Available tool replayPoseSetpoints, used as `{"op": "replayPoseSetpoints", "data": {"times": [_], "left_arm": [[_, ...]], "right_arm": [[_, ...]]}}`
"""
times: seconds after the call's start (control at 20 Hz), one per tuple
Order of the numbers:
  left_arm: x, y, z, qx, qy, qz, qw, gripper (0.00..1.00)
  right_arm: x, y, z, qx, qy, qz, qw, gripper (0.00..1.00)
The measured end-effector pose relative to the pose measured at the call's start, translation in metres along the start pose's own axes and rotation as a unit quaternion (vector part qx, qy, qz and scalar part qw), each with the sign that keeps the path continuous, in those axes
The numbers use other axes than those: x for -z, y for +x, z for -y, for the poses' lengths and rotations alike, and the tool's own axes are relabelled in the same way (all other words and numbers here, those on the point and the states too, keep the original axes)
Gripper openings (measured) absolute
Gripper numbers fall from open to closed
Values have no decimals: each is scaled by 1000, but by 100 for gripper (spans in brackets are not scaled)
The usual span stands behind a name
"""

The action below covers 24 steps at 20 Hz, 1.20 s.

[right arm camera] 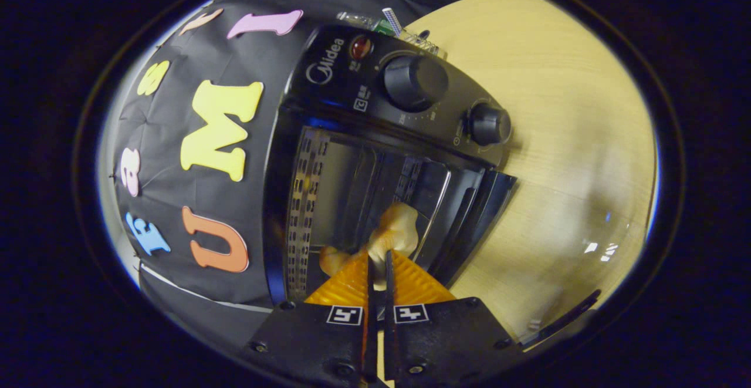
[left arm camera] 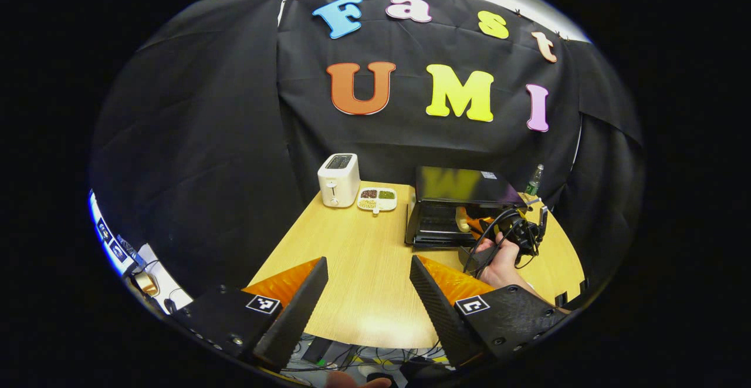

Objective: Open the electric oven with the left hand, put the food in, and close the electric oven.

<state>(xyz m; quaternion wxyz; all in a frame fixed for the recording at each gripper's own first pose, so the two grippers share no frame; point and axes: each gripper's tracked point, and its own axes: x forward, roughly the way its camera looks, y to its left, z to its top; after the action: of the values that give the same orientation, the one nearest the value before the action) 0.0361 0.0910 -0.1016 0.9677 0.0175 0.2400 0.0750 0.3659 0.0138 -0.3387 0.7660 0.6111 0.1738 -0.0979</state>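
The black electric oven [left arm camera: 463, 191] stands at the table's far right with its door [left arm camera: 434, 232] folded down and open. In the right gripper view the oven [right arm camera: 352, 77] appears rolled sideways, its cavity [right arm camera: 352, 176] wide open. My right gripper [right arm camera: 378, 253] is shut on a tan piece of food [right arm camera: 396, 229], held at the oven's mouth. The left gripper view shows that food [left arm camera: 462, 219] at the opening, with a hand [left arm camera: 501, 262] holding the right gripper [left arm camera: 516, 232]. My left gripper [left arm camera: 368, 260] hangs open over the table's near edge, well back from the oven.
A white toaster [left arm camera: 338, 179] and a small white divided dish [left arm camera: 377, 198] sit at the back of the wooden table [left arm camera: 364, 247]. A green bottle [left arm camera: 534, 179] stands behind the oven. Two knobs [right arm camera: 415, 83] are on the oven's panel. Cables hang below the table's near edge.
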Motion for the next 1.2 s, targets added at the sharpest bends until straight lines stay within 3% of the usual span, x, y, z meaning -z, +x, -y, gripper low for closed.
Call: {"op": "replayPoseSetpoints", "data": {"times": [0.35,0.45,0.55,0.7,0.9,1.05,1.2], "left_arm": [[6,-9,-3,0,-3,-1,1000,93],[7,-9,0,4,-9,-1,1000,93],[7,-11,3,9,-12,2,1000,93],[4,-14,8,18,-13,12,1000,93],[3,-18,14,37,-26,26,999,93],[4,-18,18,51,-32,39,997,93],[13,-8,28,72,-28,40,996,93]], "right_arm": [[-5,17,-7,-4,-39,18,999,12],[-1,15,-8,-4,-53,14,999,20],[3,10,-8,-3,-70,8,998,31],[4,-9,1,16,-113,9,993,77],[-2,-46,10,38,-131,14,991,92],[-5,-82,16,48,-143,1,989,97],[-16,-126,30,78,-204,5,976,90]]}}
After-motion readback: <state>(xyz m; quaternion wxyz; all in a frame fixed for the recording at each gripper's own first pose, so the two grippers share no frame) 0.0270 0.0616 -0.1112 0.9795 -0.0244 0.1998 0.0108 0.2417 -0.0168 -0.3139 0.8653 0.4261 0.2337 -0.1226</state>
